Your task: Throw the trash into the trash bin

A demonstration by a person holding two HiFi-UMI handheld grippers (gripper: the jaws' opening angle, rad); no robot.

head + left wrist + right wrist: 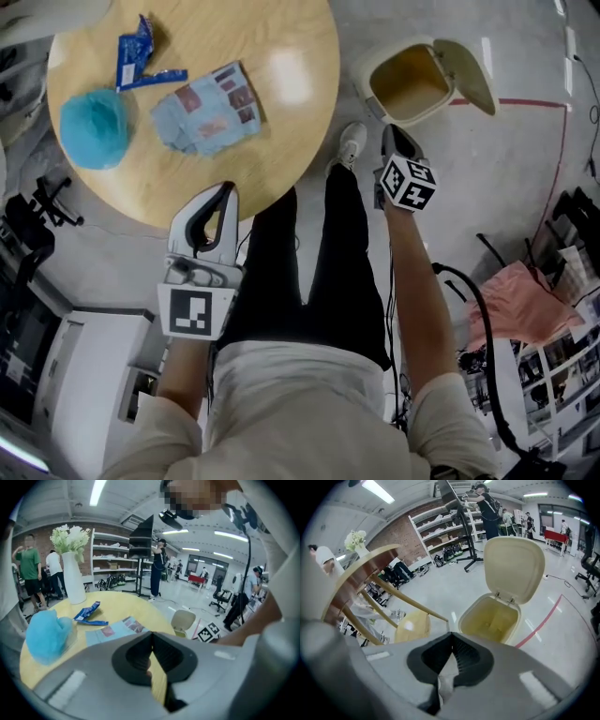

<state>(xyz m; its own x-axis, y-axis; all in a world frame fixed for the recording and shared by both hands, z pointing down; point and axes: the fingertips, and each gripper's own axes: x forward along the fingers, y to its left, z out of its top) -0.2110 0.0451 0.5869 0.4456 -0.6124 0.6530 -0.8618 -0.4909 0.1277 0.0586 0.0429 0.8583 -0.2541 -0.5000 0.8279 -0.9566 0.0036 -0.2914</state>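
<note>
Three bits of trash lie on the round table: a blue wrapper, a fluffy blue wad and a pale-blue printed packet. Lid's up on the trash bin, ready to receive, just ahead of the right gripper, jaws pressed together on nothing. Left gripper hangs at the table's edge, probably lining up a pick, jaws likewise closed tight, empty.

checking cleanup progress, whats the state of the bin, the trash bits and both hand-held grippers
trash bin: lid open, looks empty
blue wrapper: crumpled, on the table
light blue packet: flat on the table
blue fluffy ball: on the table
left hand-held gripper: shut, empty
right hand-held gripper: shut, empty
</note>
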